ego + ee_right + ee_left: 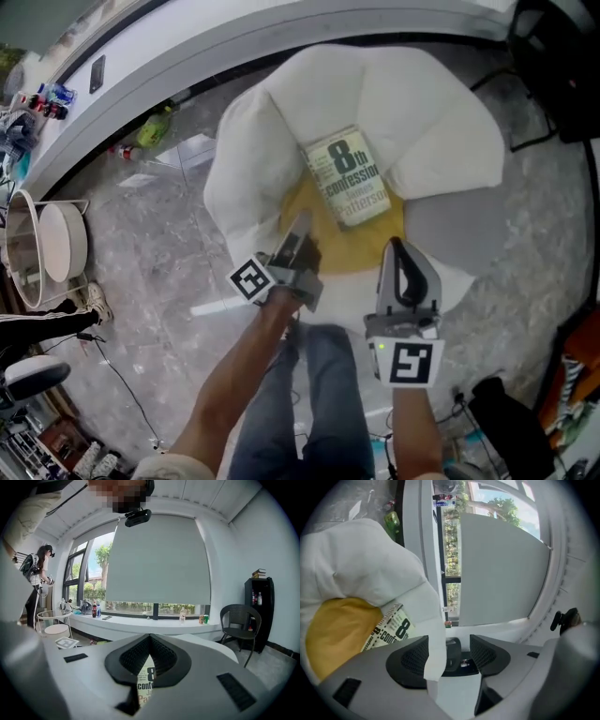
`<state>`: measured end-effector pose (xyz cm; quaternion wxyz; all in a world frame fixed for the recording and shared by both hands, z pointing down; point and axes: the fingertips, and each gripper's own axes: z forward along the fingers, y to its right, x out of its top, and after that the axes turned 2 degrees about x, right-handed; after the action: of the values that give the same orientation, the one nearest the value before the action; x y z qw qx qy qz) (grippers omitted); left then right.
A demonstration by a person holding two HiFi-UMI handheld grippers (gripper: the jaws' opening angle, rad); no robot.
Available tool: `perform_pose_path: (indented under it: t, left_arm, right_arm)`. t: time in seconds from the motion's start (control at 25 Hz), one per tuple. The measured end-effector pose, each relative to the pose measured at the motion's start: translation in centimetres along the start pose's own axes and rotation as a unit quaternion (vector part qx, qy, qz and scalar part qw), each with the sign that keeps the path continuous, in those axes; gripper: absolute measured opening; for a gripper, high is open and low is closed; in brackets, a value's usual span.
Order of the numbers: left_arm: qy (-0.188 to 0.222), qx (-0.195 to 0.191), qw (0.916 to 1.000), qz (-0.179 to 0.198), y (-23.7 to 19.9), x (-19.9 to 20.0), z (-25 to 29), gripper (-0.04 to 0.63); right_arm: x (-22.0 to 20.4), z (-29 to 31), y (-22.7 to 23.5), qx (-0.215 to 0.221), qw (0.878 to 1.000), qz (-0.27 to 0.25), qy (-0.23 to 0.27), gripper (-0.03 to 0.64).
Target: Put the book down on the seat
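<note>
**White seat has the book on it, both tongs off it**

- Book (pixel 349 178) lies cover-up on the seat (pixel 422 103). Its lower part is on the yellow centre cushion (pixel 361 246) and its top end is against the white back petals. It is tilted slightly in the head view.
- Left gripper (pixel 300 230) is over the near-left edge of the yellow cushion, just short of the book's lower corner and not touching it.
- In the left gripper view the left gripper (pixel 449 653) has its jaws set wide. A white strip of the seat's padding shows in the gap; can't tell whether it touches a pad. The book (pixel 391 630) is off to the left, beside the yellow cushion (pixel 337 634).
- Right gripper (pixel 398 248) is at the front edge of the seat, well apart from the book.
- In the right gripper view the right gripper (pixel 150 641) has its tips pressed together with nothing clamped. The book's cover (pixel 146 679) shows through the slot below the tips, beyond the jaws.
- Around it: grey stone floor (pixel 159 244), and a round white side table (pixel 56 239) at far left.
- The right gripper view also shows a window sill with bottles (pixel 96 609), a drawn blind (pixel 157 559), a black chair (pixel 241 620) and a second person (pixel 37 573) by the window.
</note>
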<state>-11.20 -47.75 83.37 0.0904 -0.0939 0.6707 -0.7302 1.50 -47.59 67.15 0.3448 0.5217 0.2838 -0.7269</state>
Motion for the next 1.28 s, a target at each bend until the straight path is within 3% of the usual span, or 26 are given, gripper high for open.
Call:
perform_pose_path:
  t: [0.24, 0.36, 0.64, 0.8, 1.04, 1.28]
  left_arm:
    - [0.035, -0.032, 0.9988, -0.014, 11.8, 0.4, -3.0, 0.285]
    - [0.036, -0.045, 0.9983, 0.002, 17.9, 0.5, -4.5, 0.285]
    - [0.038, -0.071, 0.9968, -0.004, 31.0, -0.3, -9.3, 0.285]
    - [0.041, -0.104, 0.9937, -0.002, 37.8, -0.3, -12.3, 0.285]
    - [0.041, -0.147, 0.9883, -0.006, 45.0, -1.1, -15.5, 0.285]
    - [0.018, -0.164, 0.9861, 0.013, 49.4, -2.4, -17.9, 0.285]
  right_arm:
    - [9.5, -3.3, -0.9, -0.010, 0.999, -0.007, 0.034, -0.002]
    - [13.9, -5.2, -1.3, -0.014, 0.999, -0.004, 0.038, -0.002]
    - [24.5, -11.6, -3.3, -0.020, 0.997, -0.035, 0.062, -0.002]
    - [29.3, -15.3, -4.8, -0.030, 0.996, -0.040, 0.075, -0.002]
    - [34.7, -21.3, -4.6, -0.076, 0.991, -0.032, 0.109, -0.002]
    - [37.7, -24.0, -5.9, -0.087, 0.985, -0.034, 0.145, -0.002]
